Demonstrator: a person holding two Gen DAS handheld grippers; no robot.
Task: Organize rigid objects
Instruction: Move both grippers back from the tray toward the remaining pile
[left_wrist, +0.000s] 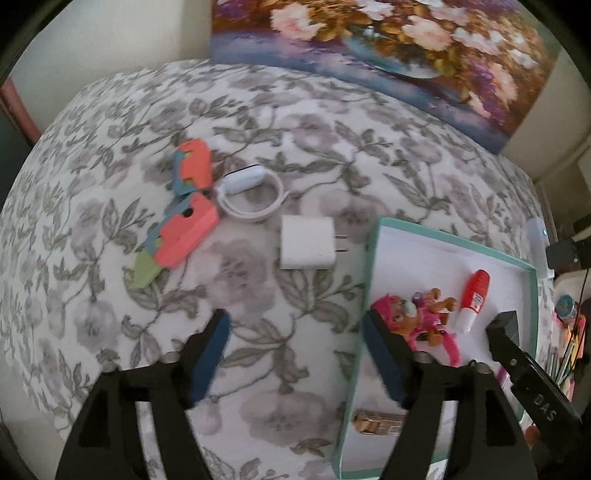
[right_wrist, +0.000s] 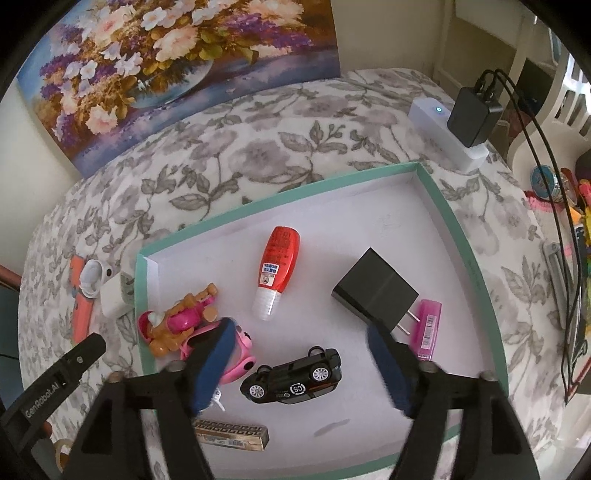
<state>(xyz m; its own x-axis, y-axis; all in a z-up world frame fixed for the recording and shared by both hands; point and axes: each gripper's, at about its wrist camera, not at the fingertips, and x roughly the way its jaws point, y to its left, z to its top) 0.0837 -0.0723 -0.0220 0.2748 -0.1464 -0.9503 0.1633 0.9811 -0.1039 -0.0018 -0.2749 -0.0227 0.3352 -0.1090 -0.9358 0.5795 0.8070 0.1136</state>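
Observation:
On the flowered bedspread lie a white plug charger (left_wrist: 308, 242), a coiled white cable around a small white case (left_wrist: 251, 195) and orange and teal foam pieces (left_wrist: 188, 206). My left gripper (left_wrist: 295, 328) hangs open over bare bedspread in front of the charger, holding nothing. To its right is a teal-rimmed white box (right_wrist: 295, 188). Inside are a black toy car (right_wrist: 295, 376) lying overturned, a black charger (right_wrist: 376, 291), a red bottle (right_wrist: 277, 269), a pink toy scooter (right_wrist: 192, 325), a pink case (right_wrist: 428, 328) and a gold bar (right_wrist: 232, 435). My right gripper (right_wrist: 301, 334) is open just above the car, empty.
A flower painting (right_wrist: 166, 66) leans on the wall behind the bed. A white power strip with a black adapter and cables (right_wrist: 450, 136) sits beyond the box's far right corner. Colourful clutter (right_wrist: 576, 206) lies off the right edge.

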